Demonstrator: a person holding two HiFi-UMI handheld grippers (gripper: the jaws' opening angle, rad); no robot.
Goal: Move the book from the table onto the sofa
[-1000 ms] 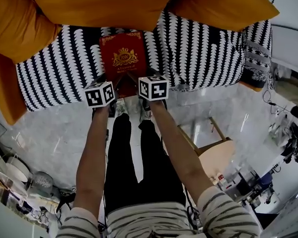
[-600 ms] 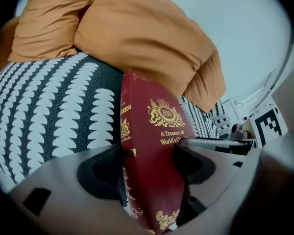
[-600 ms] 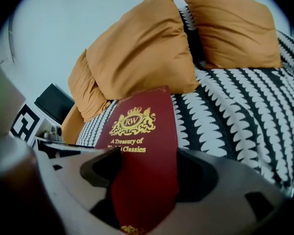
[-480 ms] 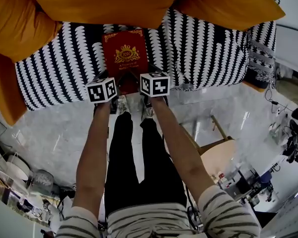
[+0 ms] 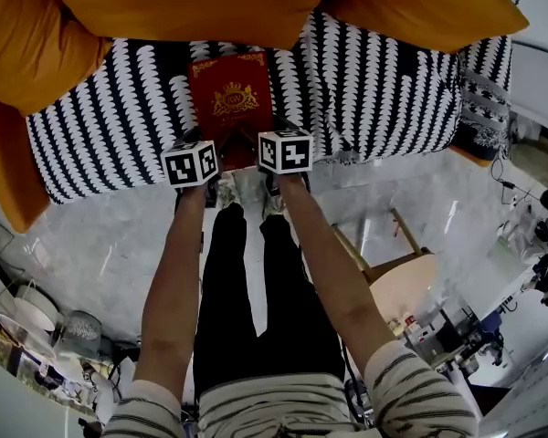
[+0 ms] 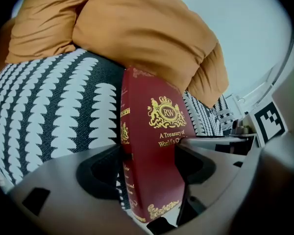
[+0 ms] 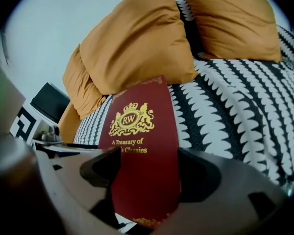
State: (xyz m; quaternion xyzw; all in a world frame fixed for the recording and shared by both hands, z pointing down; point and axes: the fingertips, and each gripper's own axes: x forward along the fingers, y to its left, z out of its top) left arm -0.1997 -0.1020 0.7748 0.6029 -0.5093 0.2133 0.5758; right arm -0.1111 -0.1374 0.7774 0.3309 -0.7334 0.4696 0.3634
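Left gripper [image 6: 149, 166]: clamped on the near end of the book [image 6: 157, 131], with one jaw on the cover and the other on the spine side.
Right gripper [image 7: 149, 173]: also closed on the book's [image 7: 142, 131] near end; the cover runs up between its jaws.
Head view: left gripper [image 5: 204, 153] and right gripper [image 5: 272, 142] sit side by side, close together, at the front edge of the sofa [image 5: 374, 89].
Book [image 5: 230, 94]: red, cover up, lying lengthwise over the seat. Its far end is near the cushions [image 5: 192, 3] and its near end is at the front edge, in both grips. I cannot tell whether its weight is fully down.
Sofa: black-and-white patterned seat with orange cushions along the back.
Step in hand: setting the book down, by my reading. The task looks nearly done.
Doing it well: lower the book until it lies flat on the seat. Ease it a little further in from the edge so it can't tip off. Then open both pairs of jaws together and draw straight back, so neither drags the cover askew.
Writing: a gold crest with "RW" on the cover. Below it is "A Treasury of" and a second line, which shows as "World's Cl…" in the left gripper view and "…Classics" in the right gripper view. The gold script on the spine is too skewed to read.
Cubes: black-and-white square markers, no words.
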